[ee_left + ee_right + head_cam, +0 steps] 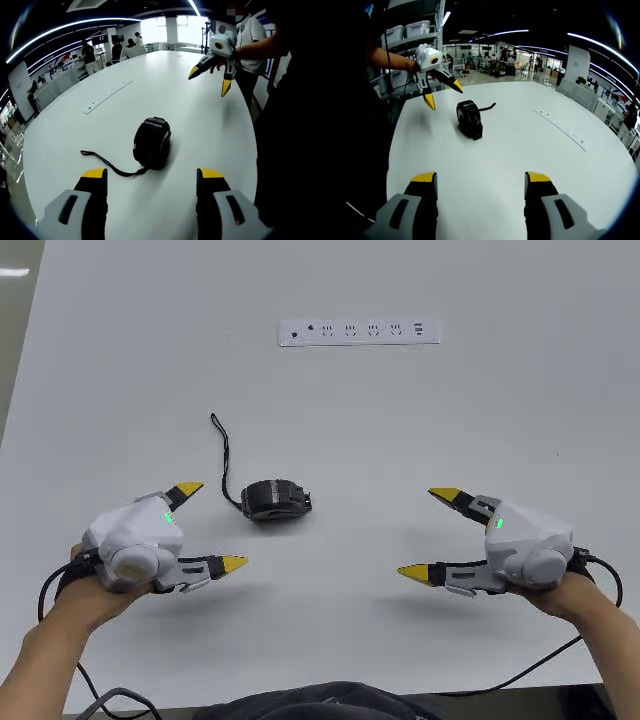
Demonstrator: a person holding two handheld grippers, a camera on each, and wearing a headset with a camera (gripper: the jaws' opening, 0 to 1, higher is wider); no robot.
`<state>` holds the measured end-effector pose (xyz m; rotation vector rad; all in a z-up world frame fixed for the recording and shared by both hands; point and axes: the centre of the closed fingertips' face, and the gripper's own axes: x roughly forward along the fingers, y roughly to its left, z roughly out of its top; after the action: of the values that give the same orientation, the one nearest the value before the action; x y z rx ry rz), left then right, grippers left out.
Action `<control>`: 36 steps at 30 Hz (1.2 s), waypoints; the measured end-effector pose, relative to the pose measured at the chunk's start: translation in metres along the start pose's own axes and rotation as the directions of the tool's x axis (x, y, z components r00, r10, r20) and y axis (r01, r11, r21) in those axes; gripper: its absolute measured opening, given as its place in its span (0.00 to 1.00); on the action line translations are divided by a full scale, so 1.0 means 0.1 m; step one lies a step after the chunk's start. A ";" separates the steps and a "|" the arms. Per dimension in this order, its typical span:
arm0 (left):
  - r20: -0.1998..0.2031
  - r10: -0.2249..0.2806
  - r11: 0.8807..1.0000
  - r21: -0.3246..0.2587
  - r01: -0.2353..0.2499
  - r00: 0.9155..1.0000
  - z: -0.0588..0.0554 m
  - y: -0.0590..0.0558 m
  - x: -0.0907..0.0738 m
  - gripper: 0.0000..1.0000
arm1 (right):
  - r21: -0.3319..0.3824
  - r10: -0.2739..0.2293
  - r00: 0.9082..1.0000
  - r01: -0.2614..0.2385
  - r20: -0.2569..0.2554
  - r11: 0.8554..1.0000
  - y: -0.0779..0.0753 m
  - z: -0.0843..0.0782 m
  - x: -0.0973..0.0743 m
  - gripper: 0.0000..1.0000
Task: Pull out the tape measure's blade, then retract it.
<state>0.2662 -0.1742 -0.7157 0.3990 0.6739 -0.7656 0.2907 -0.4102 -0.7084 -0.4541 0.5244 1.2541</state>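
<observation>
The tape measure [275,499] lies on the desk [400,420], blade in, just ahead of the left gripper [212,524] and farther from the right gripper [424,532], both with jaws wide and empty.

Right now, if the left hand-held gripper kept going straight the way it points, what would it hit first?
Most likely the tape measure: in the left gripper view it lies dead ahead of the left hand-held gripper, centred between its open jaws.
</observation>
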 end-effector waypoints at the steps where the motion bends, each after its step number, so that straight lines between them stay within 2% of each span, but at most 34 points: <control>1: -0.002 -0.003 1.000 0.004 0.003 1.000 0.00 0.00 0.01 0.69 | -0.003 0.003 1.000 -0.003 0.000 1.000 -0.01 0.00 0.01 0.70; 13: -0.022 -0.047 0.998 0.046 0.048 0.999 0.08 0.00 0.10 0.63 | -0.044 0.053 0.999 -0.054 -0.012 0.998 -0.08 0.03 0.14 0.65; 17: -0.024 -0.063 0.996 0.065 0.065 0.998 0.11 -0.01 0.13 0.60 | -0.067 0.089 0.996 -0.090 -0.020 0.994 -0.07 0.03 0.22 0.63; 26: -0.029 -0.091 0.990 0.101 0.093 0.995 0.16 0.01 0.23 0.56 | -0.107 0.131 0.991 -0.133 -0.026 0.985 -0.11 0.09 0.36 0.60; 36: -0.050 -0.136 0.980 0.141 0.141 0.989 0.18 0.00 0.37 0.53 | -0.143 0.177 0.983 -0.181 -0.038 0.973 -0.12 0.12 0.49 0.56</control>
<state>0.2927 -0.2026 -0.7281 0.5042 0.6917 -0.9441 0.3143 -0.3687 -0.7281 -0.5555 0.5054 1.4684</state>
